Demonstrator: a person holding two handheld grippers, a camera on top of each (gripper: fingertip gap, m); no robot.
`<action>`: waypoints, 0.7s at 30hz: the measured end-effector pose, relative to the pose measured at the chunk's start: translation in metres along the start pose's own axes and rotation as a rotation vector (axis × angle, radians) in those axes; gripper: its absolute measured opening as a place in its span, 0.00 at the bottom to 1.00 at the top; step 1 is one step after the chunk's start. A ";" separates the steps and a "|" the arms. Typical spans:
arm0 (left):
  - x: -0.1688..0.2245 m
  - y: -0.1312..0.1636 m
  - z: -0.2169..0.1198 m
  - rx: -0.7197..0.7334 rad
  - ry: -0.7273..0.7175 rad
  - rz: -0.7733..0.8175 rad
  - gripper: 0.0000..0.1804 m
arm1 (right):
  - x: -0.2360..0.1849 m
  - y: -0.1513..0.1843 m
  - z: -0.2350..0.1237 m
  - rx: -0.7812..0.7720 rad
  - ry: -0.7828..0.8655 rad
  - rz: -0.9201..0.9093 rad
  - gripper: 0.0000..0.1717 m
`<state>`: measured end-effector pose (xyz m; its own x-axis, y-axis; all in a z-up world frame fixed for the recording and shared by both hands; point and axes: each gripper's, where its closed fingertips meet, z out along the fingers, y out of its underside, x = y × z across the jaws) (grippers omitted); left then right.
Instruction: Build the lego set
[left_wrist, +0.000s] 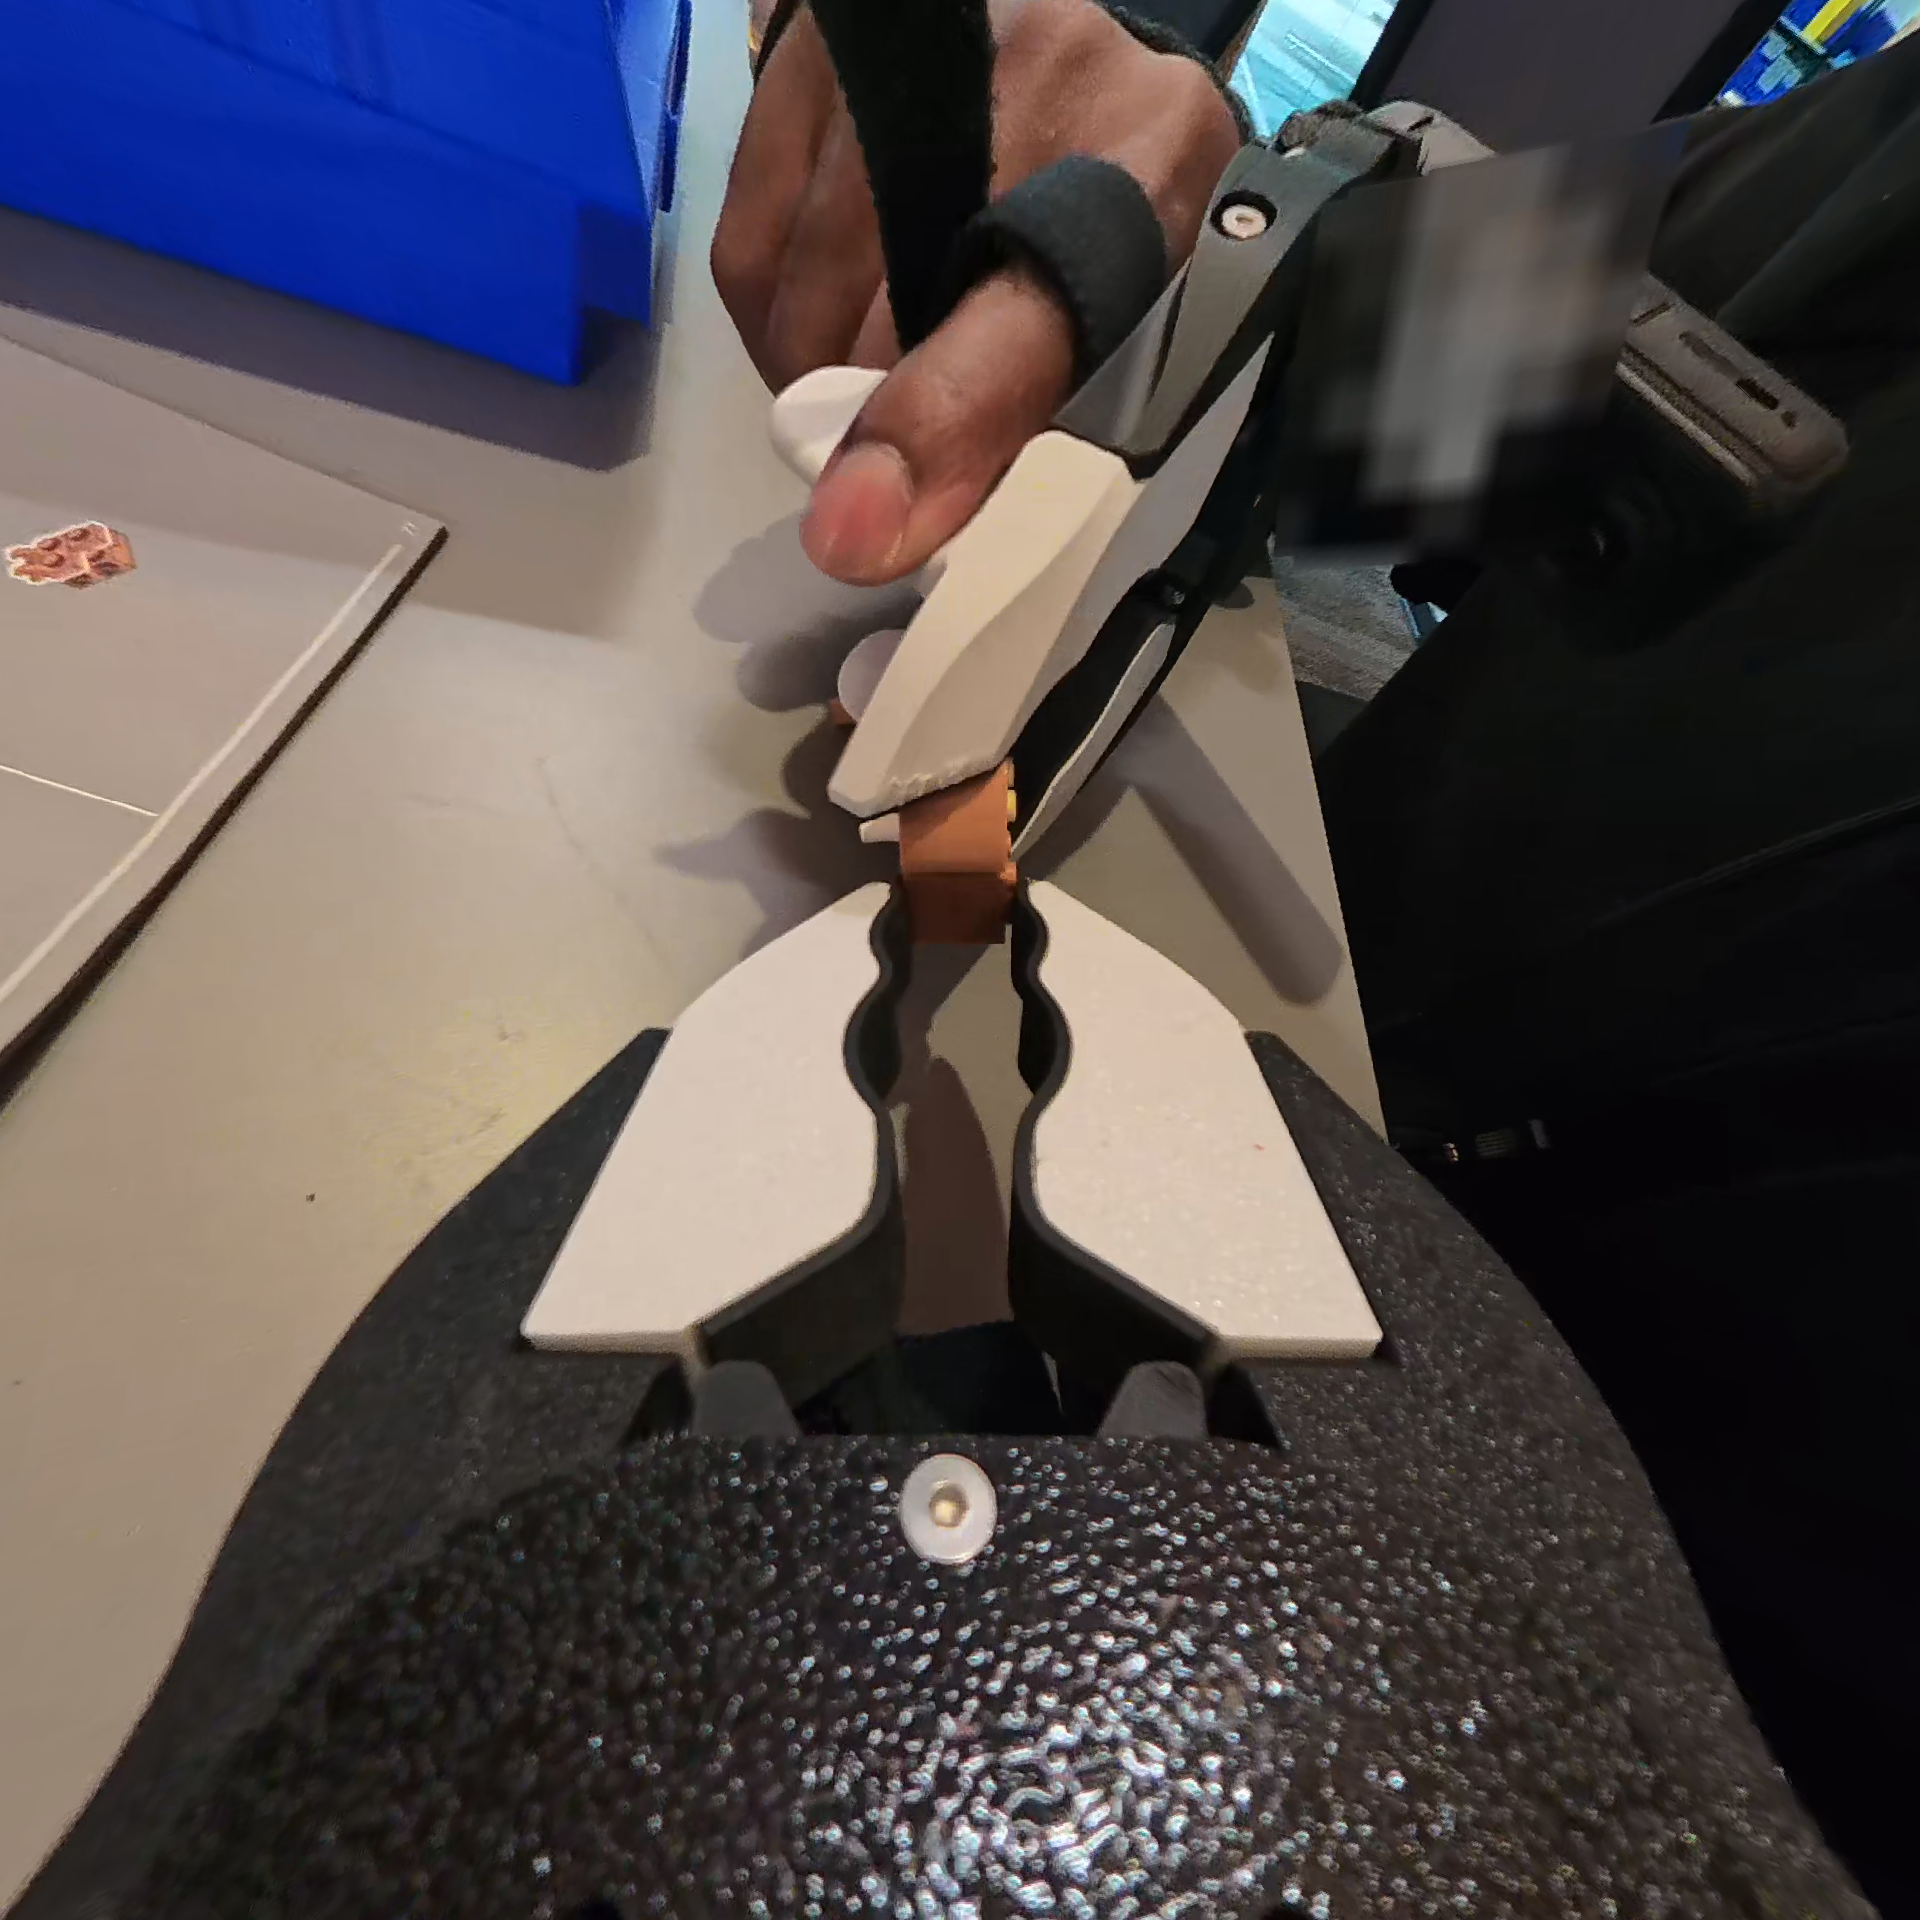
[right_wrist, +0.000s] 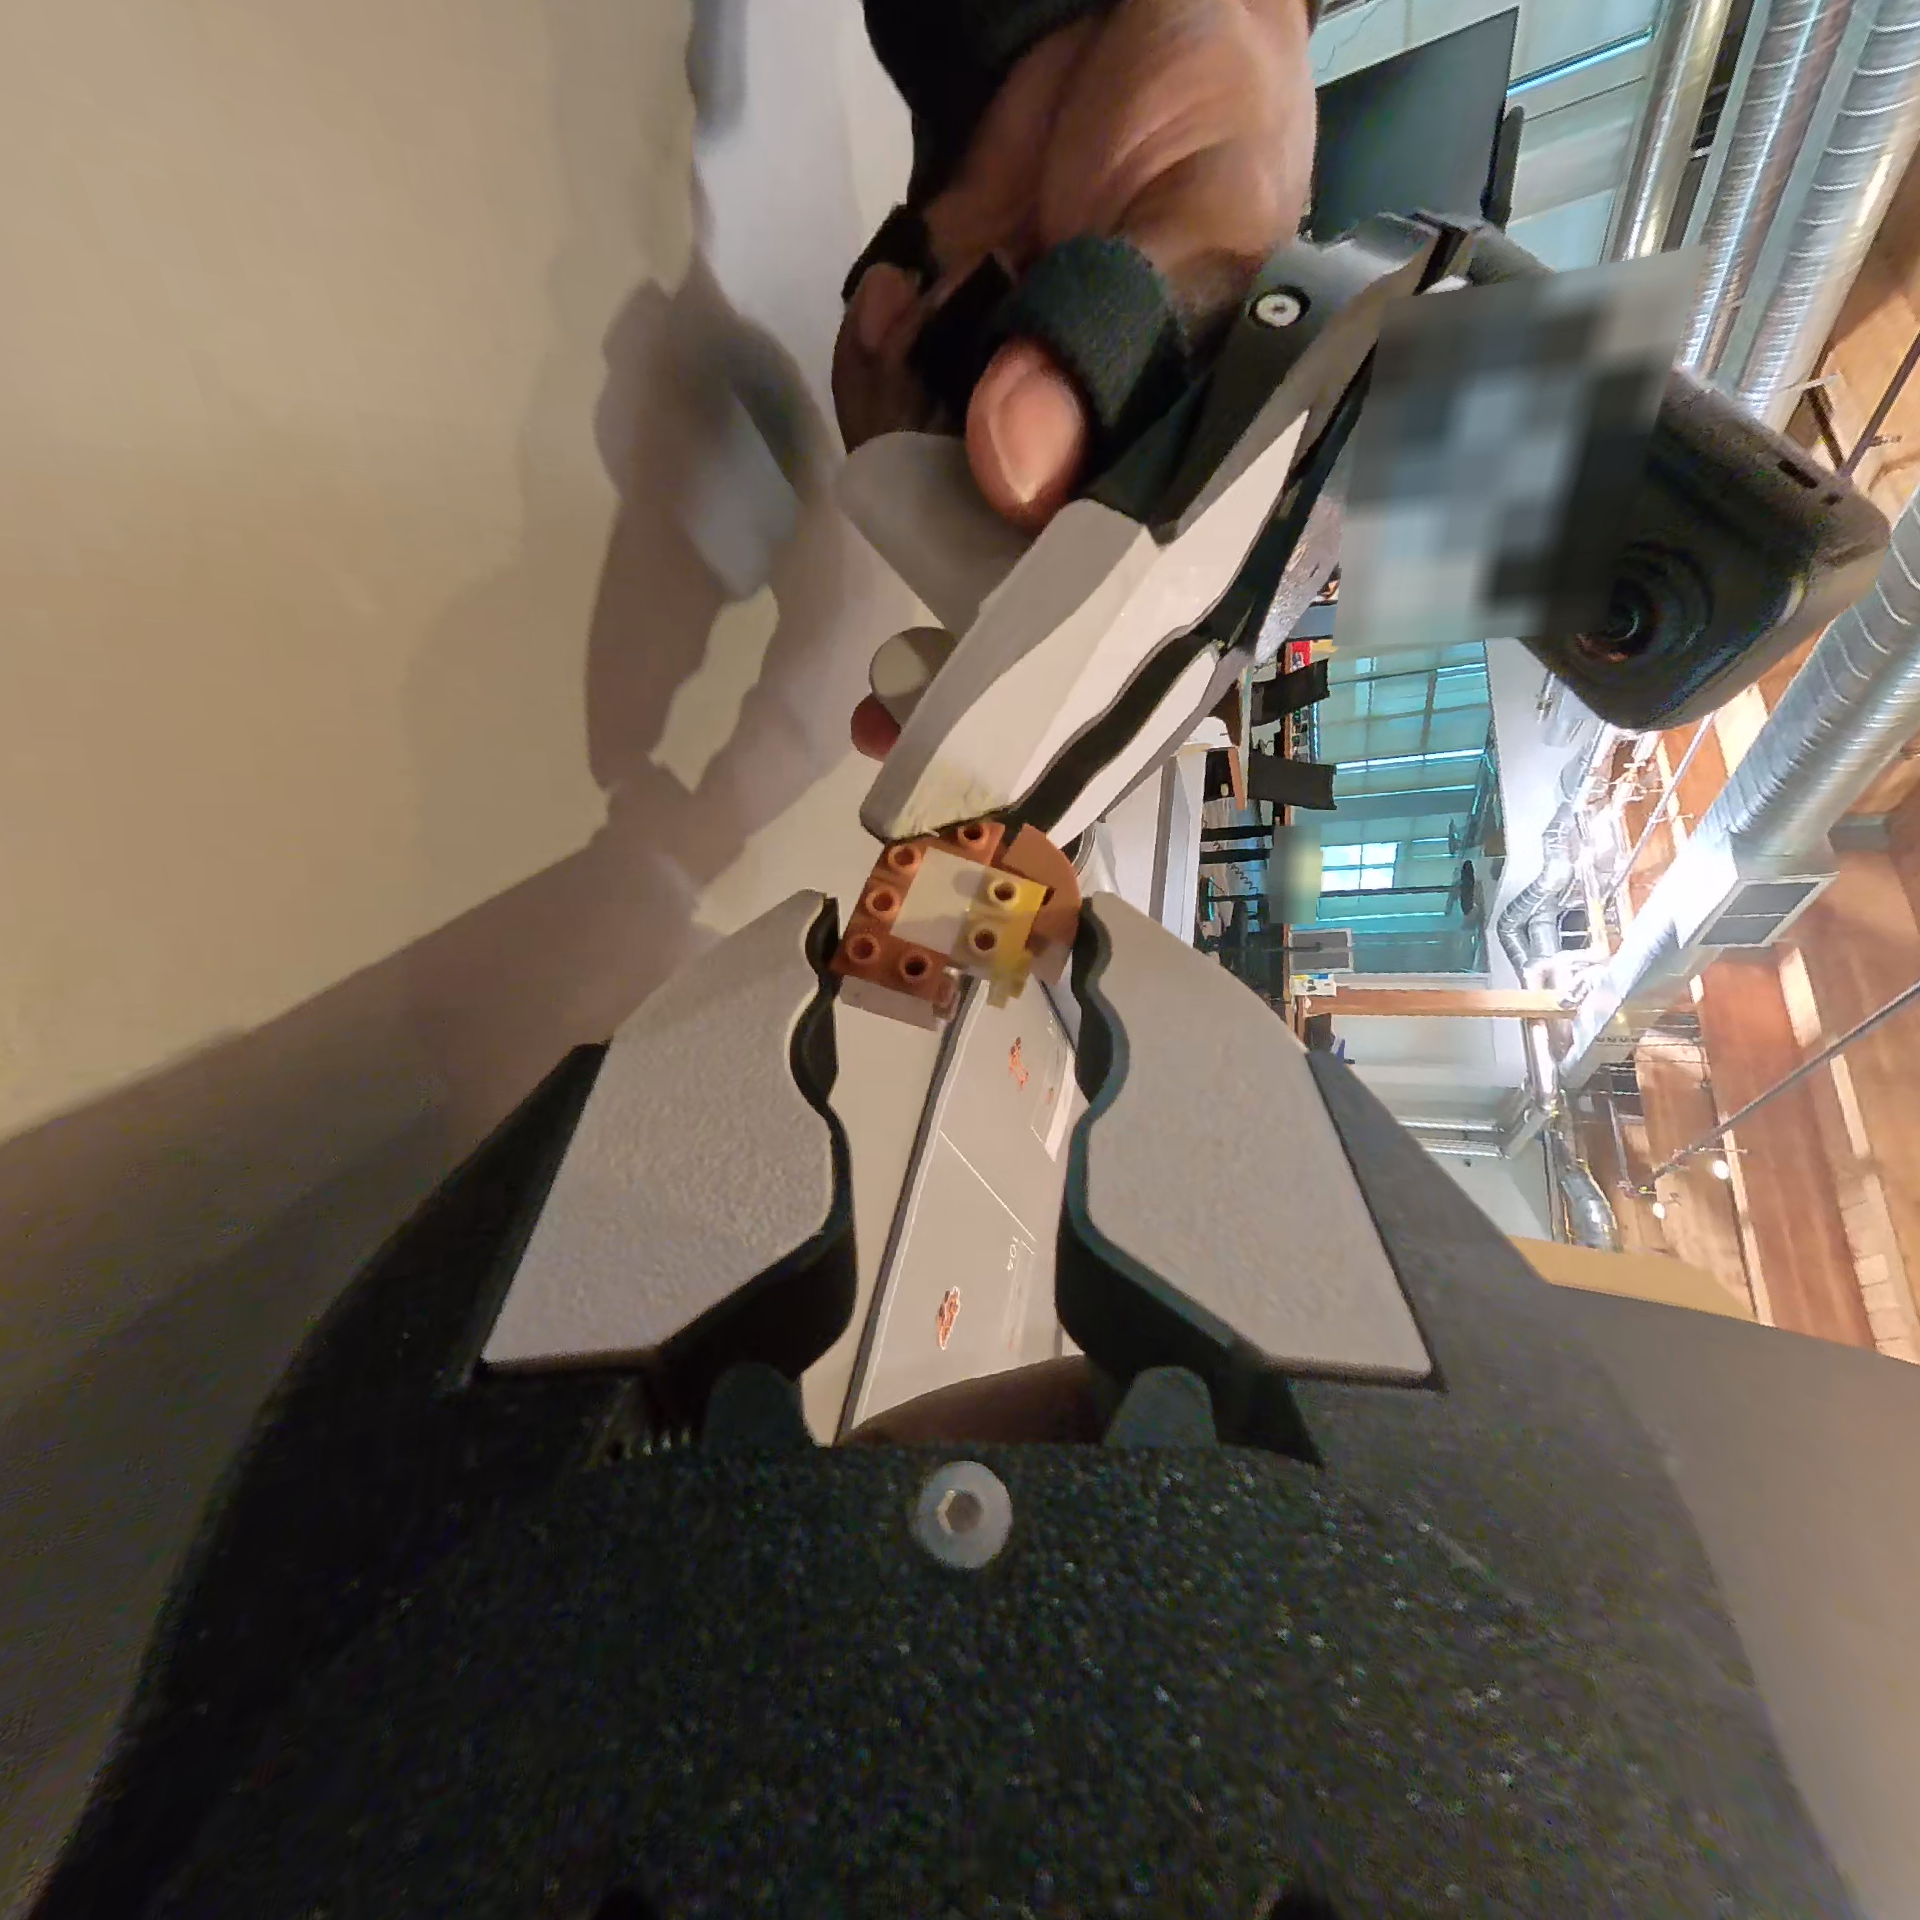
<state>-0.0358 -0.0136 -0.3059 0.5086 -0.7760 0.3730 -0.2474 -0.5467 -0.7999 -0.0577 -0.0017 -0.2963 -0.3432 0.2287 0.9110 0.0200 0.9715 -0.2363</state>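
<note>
bricks first: a small brick assembly (right_wrist: 951, 920) of orange-brown studded pieces, a white tile and a pale yellow piece sits right at the fingertips of both grippers, lifted clear of the grey table (left_wrist: 436, 1018).

the left gripper (left_wrist: 958, 909) is clamped on the assembly's brown end, both black wavy pads pressing its sides, with the rest of the brick sticking out past the tips. the right gripper (right_wrist: 951, 930) spans the assembly's wider face; its left pad touches the orange-brown edge and its right pad seems to meet the rounded brown edge, though that contact is hard to judge (the view is rolled sideways here). so each tool comes at the same piece from a different side, tips nearly touching.

each tool is gripped by a hand (left_wrist: 935, 343), thumb forward on the white finger shell, a black fabric strap looped round the thumb.

materials: fingers are matte white plastic with black rubbery liners, bodies black and pebbled. a grey mat (left_wrist: 156, 675) with a dark edge and printed brick pictures lies to the left, and a blue bin (left_wrist: 343, 156) stands behind it.
</note>
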 end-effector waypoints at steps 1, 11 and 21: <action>-0.001 0.001 0.000 -0.005 -0.009 0.005 0.10 | 0.000 0.001 0.000 -0.004 0.001 -0.010 0.25; -0.012 -0.006 -0.004 0.039 -0.100 0.070 0.10 | 0.001 0.007 0.000 -0.010 0.000 0.061 0.32; -0.026 -0.016 -0.018 0.132 -0.209 0.198 0.10 | 0.029 0.015 -0.018 0.131 -0.076 0.660 0.29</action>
<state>-0.0604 0.0093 -0.2946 0.6235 -0.7741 0.1101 -0.2560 -0.3352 -0.9067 -0.0508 0.0207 -0.2676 -0.3631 0.7617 0.5367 0.1352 0.6130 -0.7784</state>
